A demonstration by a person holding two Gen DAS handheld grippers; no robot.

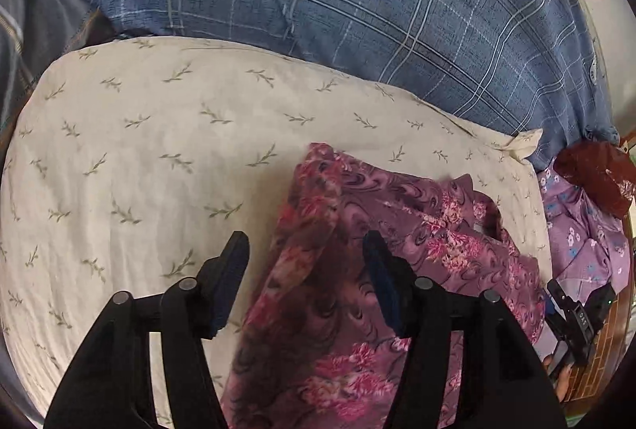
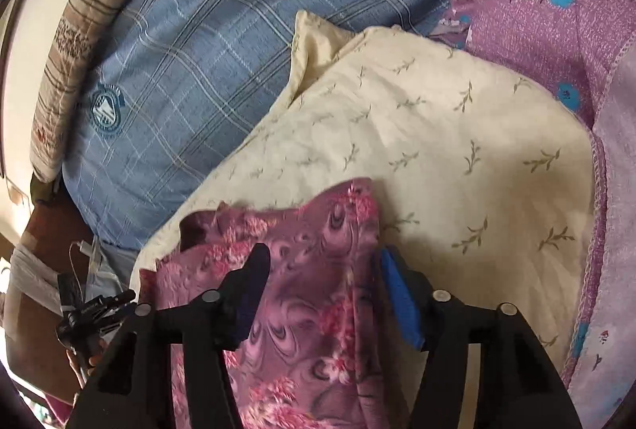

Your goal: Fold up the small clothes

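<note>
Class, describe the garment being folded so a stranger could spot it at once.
Find the cream leaf-print pillow in front of the blue plaid bedding. The garment lies on it: purple with pink flowers and dark swirls, unlike the lilac cloth with white and blue flowers.

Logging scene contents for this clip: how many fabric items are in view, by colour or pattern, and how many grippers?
Purple-pink floral garment: 1
Cream leaf-print pillow: 1
Blue plaid pillow: 1
Lilac flowered cloth: 1
Brown striped bolster: 1
Dark red cloth: 1
Hand-held gripper: 2, left, right, both open
Total: 8
</note>
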